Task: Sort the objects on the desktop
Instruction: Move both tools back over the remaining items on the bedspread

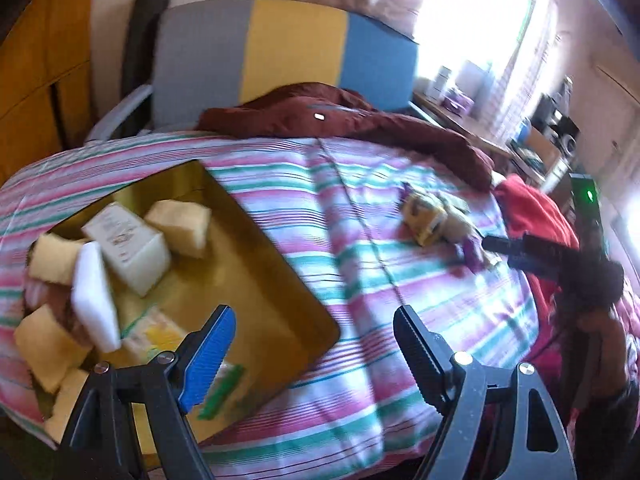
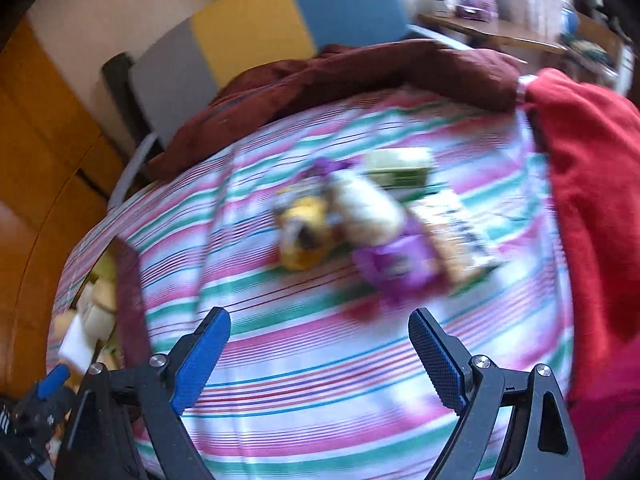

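Observation:
A gold tray [image 1: 256, 264] lies on the striped cloth at the left. It holds yellow sponges [image 1: 182, 226], a white box [image 1: 128, 248], a white sponge [image 1: 94, 296] and flat packets. My left gripper [image 1: 316, 344] is open and empty over the tray's near right corner. A blurred pile of snack packets lies ahead of my right gripper [image 2: 320, 344], which is open and empty: a yellow packet [image 2: 302, 236], a purple packet [image 2: 396, 260], a pale bag [image 2: 368, 204] and a green box [image 2: 400, 170]. The right gripper also shows at the right of the left wrist view [image 1: 520, 250].
The striped cloth [image 2: 320, 400] covers the surface. A dark red jacket [image 1: 340, 120] lies at the back and a red cloth [image 2: 592, 184] at the right. A grey, yellow and blue chair [image 1: 280, 48] stands behind. A cluttered wooden desk [image 1: 472, 132] is at the far right.

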The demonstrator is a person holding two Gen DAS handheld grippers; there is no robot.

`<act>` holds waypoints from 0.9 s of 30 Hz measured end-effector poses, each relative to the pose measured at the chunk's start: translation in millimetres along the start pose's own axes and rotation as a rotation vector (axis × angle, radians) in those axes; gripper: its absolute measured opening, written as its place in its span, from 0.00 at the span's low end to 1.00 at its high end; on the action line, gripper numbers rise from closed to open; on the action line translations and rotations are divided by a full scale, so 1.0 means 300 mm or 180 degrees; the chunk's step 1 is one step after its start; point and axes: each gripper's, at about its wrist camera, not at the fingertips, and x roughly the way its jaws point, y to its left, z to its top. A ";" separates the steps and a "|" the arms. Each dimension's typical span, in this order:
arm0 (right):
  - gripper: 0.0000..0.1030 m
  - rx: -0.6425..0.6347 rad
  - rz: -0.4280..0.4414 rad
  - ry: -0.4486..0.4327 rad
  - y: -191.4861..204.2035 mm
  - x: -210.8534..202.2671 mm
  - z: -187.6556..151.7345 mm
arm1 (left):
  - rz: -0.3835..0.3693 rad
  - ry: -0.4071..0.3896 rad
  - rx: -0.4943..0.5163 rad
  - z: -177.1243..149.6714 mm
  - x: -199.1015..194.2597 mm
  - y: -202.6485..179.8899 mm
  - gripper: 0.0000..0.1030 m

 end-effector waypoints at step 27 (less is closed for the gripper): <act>1.00 0.0484 -0.0165 -0.0039 -0.182 0.244 0.402 | -0.0077 0.0290 0.0442 0.016 0.169 -0.221 0.81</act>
